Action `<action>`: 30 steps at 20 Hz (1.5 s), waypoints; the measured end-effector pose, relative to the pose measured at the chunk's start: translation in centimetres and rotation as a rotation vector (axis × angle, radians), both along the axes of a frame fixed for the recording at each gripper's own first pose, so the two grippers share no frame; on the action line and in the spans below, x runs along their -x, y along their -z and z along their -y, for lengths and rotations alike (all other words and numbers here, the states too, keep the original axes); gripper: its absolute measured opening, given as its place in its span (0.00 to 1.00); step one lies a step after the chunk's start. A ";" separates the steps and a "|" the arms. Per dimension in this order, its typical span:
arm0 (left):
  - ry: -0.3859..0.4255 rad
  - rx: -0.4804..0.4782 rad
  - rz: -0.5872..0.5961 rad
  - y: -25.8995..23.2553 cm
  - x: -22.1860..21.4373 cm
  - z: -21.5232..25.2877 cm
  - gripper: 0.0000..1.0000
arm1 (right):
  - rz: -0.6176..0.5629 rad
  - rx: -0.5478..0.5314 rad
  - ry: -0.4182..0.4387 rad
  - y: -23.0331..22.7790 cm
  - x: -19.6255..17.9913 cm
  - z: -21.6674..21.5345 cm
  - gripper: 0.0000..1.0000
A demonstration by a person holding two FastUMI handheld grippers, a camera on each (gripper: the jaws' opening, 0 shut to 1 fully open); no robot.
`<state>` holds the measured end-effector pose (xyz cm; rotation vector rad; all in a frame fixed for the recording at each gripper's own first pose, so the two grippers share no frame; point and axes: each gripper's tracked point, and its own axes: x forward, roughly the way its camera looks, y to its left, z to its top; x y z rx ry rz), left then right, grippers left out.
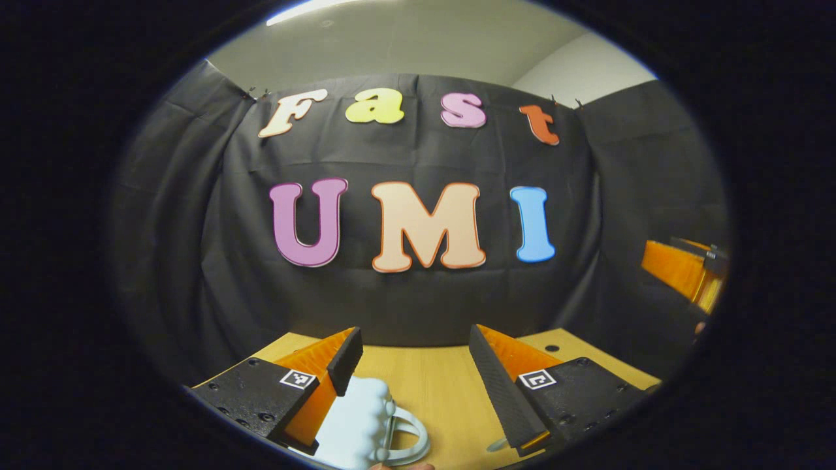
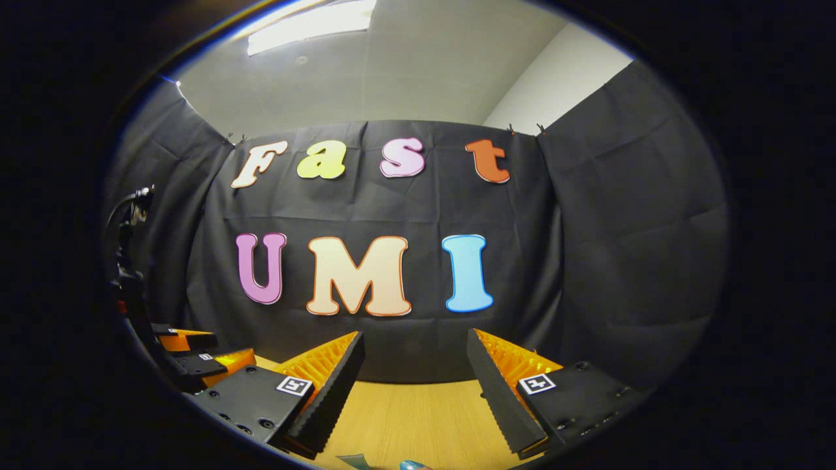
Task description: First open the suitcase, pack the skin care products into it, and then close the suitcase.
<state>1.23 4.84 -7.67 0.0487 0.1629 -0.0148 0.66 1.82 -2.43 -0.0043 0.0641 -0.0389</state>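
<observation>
left gripper [image 1: 418, 365]: jaws wide, holding nothing | pale blue suitcase [image 1: 359, 424] low in left gripper view, its handle toward centre, touching the left finger's inner side, on wooden table [image 1: 424, 378] | right gripper [image 2: 415, 365]: jaws wide, holding nothing, over the table | skin care products: cannot tell

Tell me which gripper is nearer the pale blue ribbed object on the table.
Left. The left gripper is open, with the pale blue object just below its left finger. The right gripper is also open, off to the side over bare table.
</observation>
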 end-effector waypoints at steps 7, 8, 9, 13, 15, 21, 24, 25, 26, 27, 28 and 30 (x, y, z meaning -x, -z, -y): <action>0.030 0.060 -0.263 9.6 0.6 1.1 0.97 | -0.086 -0.030 0.062 2.7 0.4 2.6 0.98; 0.020 0.058 -0.288 10.4 0.6 0.9 0.97 | -0.095 -0.020 0.069 2.9 0.6 2.9 0.99; 0.020 0.061 -0.307 11.3 0.7 1.0 0.97 | -0.101 -0.013 0.076 3.1 0.9 3.4 0.99; 0.015 0.039 -0.412 14.8 1.0 1.3 0.97 | -0.129 0.002 0.093 4.1 1.9 4.6 0.98; 0.011 0.042 -0.478 16.9 1.4 1.7 0.97 | -0.146 0.008 0.104 4.6 2.3 5.3 0.98; -0.018 0.069 -0.637 21.1 2.4 1.9 0.97 | -0.183 0.020 0.129 5.5 3.3 7.1 0.98; -0.033 0.070 -0.710 23.0 2.4 1.9 0.96 | -0.199 0.026 0.129 5.9 3.5 7.3 0.99; -0.025 0.078 -0.725 23.4 2.3 2.3 0.91 | -0.202 0.028 0.127 6.1 3.5 7.4 0.99; -0.031 0.079 -0.745 23.7 2.3 2.3 0.90 | -0.204 0.030 0.123 6.1 3.5 7.3 0.98; -0.037 0.076 -0.757 24.0 2.4 2.3 0.91 | -0.207 0.032 0.119 6.3 3.6 7.2 0.98; -0.033 0.080 -0.763 24.2 2.2 2.5 0.91 | -0.209 0.036 0.114 6.3 3.5 7.2 0.98; -0.032 0.090 -0.780 24.9 2.0 2.7 0.85 | -0.212 0.044 0.103 6.5 3.5 7.1 0.99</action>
